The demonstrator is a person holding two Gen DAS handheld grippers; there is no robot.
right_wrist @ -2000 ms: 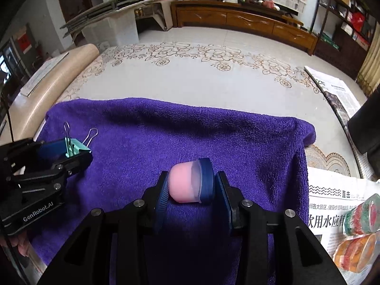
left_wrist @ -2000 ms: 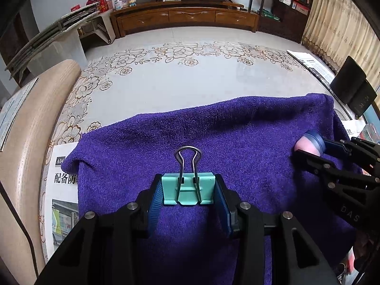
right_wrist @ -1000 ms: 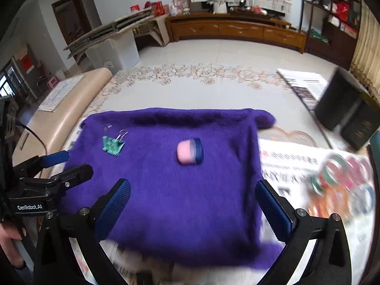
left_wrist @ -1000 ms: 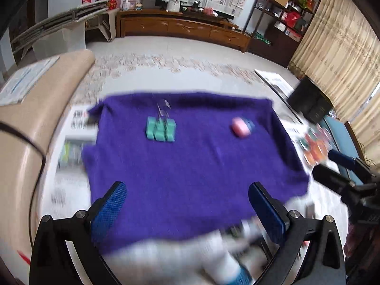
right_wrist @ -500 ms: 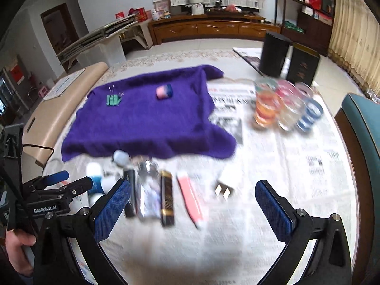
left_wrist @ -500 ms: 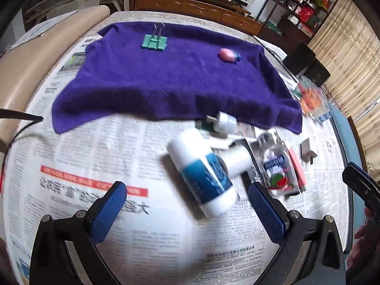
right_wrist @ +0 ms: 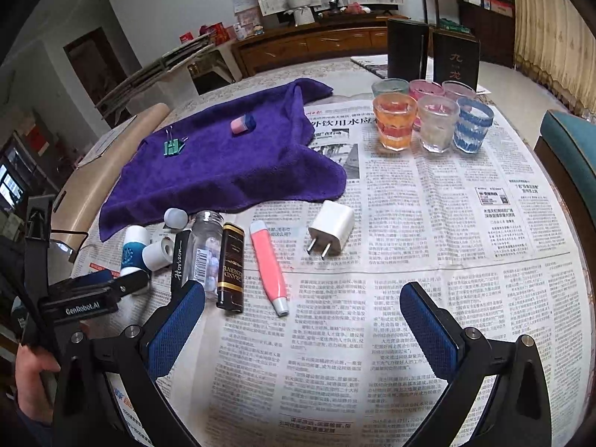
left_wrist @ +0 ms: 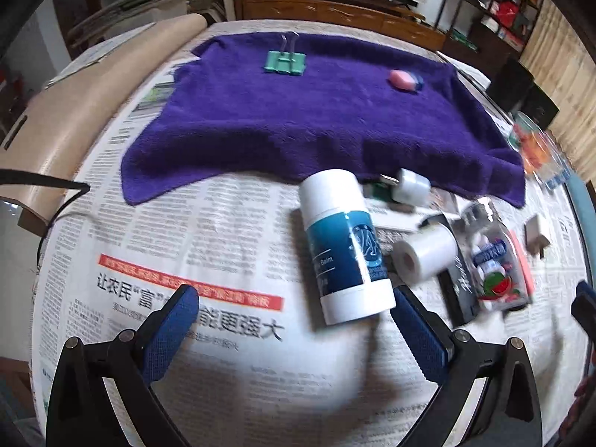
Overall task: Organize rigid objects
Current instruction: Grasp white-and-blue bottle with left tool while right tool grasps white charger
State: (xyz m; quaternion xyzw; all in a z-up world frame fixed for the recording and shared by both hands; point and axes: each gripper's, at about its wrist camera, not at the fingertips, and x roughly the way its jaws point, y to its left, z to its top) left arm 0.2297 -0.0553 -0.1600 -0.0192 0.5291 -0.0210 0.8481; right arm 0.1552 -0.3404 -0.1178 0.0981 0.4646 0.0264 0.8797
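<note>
A: Both sets of tongs are spread wide and hold nothing. The left tongs [left_wrist: 294, 320] hang low in the frame with the white-and-blue bottle [left_wrist: 344, 246] lying just ahead of them, right of centre. That looks like the next pick.

B: Then square the pads to its sides. It lies on its side, a smooth hard cylinder, so it may roll or squirt out; I'd close across the middle of the label, not the rounded cap end.

A: A small white roll [left_wrist: 424, 255] lies just beside it on the right, so the right-hand pad has little room.

B: And the right tongs [right_wrist: 301, 326]?

A: Over bare newspaper [right_wrist: 428, 223] on the counter. Ahead lie a pink tube [right_wrist: 268, 262], a white plug [right_wrist: 333, 227] and a black box [right_wrist: 231, 266].

B: The plug is blocky with flat faces, easy. The tube is slim and tapered.

A: On the fuzzy purple towel [right_wrist: 223, 171], upper left, the green clip [right_wrist: 173, 147] and the pink-and-blue cap [right_wrist: 243, 124] already sit well apart.
</note>
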